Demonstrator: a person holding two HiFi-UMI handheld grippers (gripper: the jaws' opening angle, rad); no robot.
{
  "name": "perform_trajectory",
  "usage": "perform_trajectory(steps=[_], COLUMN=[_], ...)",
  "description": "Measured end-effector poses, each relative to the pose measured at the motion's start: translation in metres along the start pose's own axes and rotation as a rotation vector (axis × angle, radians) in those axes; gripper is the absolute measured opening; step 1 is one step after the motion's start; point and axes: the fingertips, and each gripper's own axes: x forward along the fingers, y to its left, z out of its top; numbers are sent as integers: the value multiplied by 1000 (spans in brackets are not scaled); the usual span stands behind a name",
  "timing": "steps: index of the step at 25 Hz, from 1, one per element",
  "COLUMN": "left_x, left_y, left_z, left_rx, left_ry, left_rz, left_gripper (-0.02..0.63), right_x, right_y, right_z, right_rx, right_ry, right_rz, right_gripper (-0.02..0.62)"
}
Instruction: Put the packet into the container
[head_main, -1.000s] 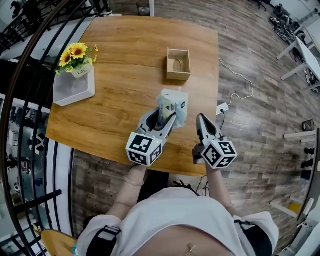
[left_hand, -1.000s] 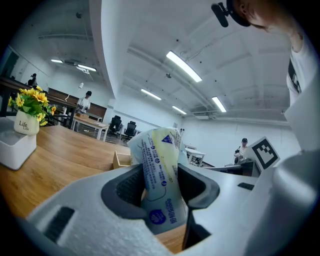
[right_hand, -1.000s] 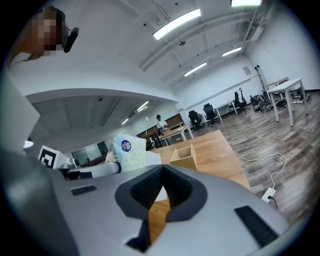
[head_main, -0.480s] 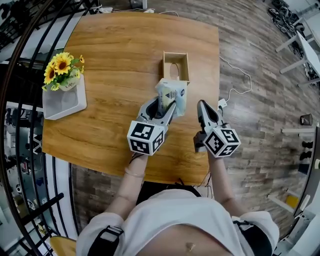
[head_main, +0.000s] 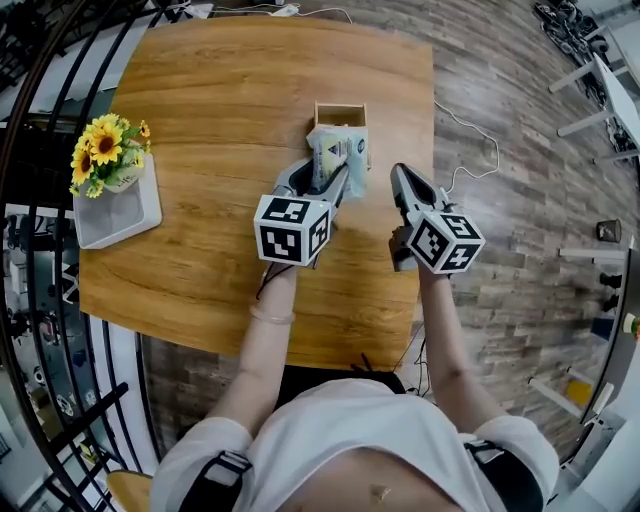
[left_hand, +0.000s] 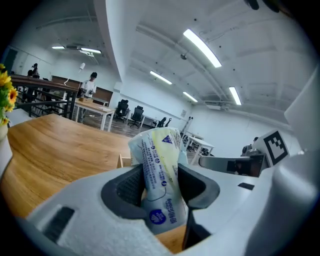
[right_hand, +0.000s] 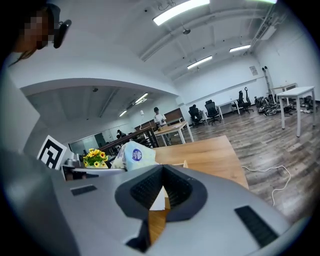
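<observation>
My left claw (head_main: 318, 182) grips the packet (head_main: 338, 152) upright at the near edge of the wooden container (head_main: 340, 106) on the table (head_main: 220, 120). My right claw (head_main: 398, 176), just right of the container, is closed and empty.

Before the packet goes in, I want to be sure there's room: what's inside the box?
Only the far strip of the box shows in the head view, and it looks empty. The packet covers the rest, so that part can't be checked.
</observation>
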Motion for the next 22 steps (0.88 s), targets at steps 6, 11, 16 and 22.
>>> perform_trajectory(steps=[6,11,16,22], left_x=[26,57,83,94], left_y=[15,24,31,43], left_z=[6,15,18,1], left_rx=[4,-18,2,24], left_ry=[72,126,198,315], left_rz=[49,73,85,125], left_gripper=[190,190,190,190], right_x=[37,72,95,113], right_y=[-14,-23,-31,-42], right_z=[28,36,31,21], right_rx=[-77,-105,-58,-18], right_ry=[35,86,102,102], right_rz=[17,55,84,94], right_gripper=[11,12,12,12])
